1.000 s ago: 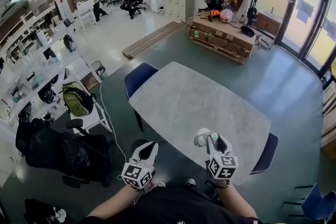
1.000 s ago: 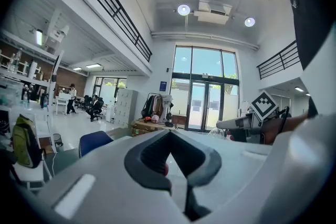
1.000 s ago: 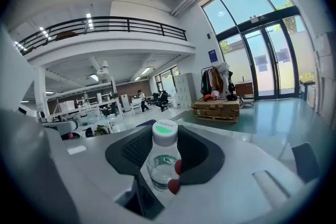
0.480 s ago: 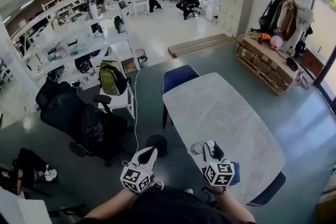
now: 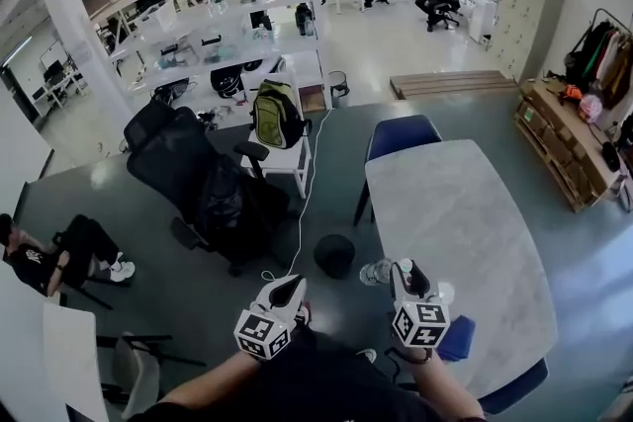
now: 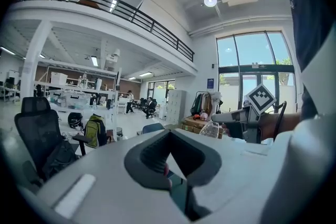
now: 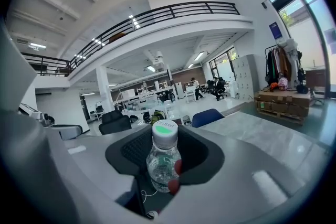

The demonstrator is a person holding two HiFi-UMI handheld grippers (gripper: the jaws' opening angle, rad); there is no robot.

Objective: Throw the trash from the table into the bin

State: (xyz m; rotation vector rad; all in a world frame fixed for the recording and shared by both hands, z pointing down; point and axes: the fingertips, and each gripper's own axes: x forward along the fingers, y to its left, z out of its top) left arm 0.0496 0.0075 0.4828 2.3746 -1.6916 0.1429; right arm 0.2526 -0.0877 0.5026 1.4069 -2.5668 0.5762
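One clear bottle (image 7: 163,160), one black bin (image 5: 334,255), one grey table (image 5: 465,212).

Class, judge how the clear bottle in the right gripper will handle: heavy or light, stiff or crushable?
The bottle looks clear and mostly empty, so probably light. Thin plastic may dent under the fingers. Round, so likely to roll.
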